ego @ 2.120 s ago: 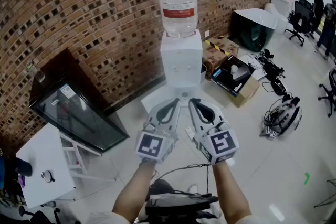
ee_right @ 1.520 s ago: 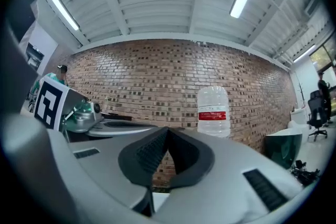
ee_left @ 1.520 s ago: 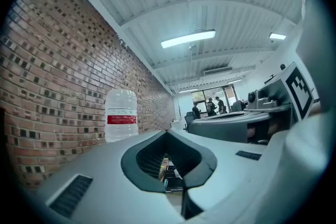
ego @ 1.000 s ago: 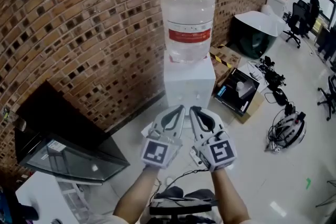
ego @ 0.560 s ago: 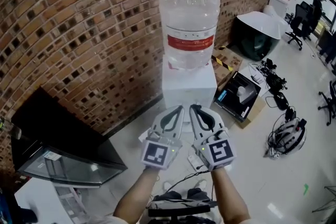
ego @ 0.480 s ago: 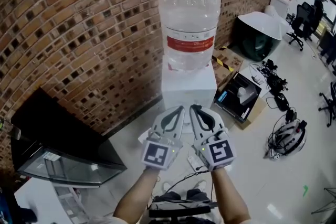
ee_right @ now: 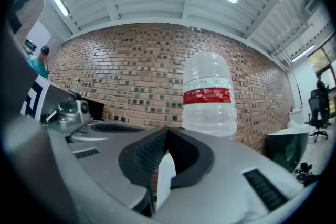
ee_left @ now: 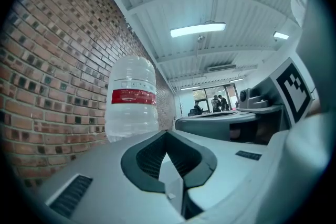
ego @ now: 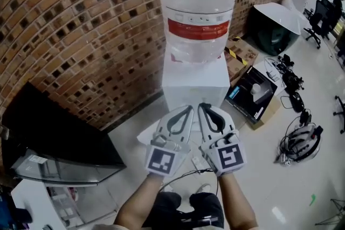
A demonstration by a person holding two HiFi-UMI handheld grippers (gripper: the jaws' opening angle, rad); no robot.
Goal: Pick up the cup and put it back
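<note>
No cup shows in any view. A white water dispenser (ego: 194, 81) stands against the brick wall, carrying a large clear bottle (ego: 197, 2) with a red label. My left gripper (ego: 186, 109) and right gripper (ego: 202, 106) are held side by side just in front of the dispenser's lower face, both pointing at it. Each is shut with nothing between its jaws. The bottle (ee_left: 131, 105) rises above my left gripper (ee_left: 167, 136) in the left gripper view. It also stands beyond my right gripper (ee_right: 167, 131) as the bottle (ee_right: 207, 97) in the right gripper view.
A black glass-fronted cabinet (ego: 48, 137) stands at the left. To the right lie a cardboard box with a black tray (ego: 253, 94), a dark round table with a white top (ego: 277, 21), and a helmet with cables (ego: 302, 140) on the floor.
The dispenser and bottle have grown larger and closer in the head view. Both grippers have stayed together and shut while moving toward the dispenser.
</note>
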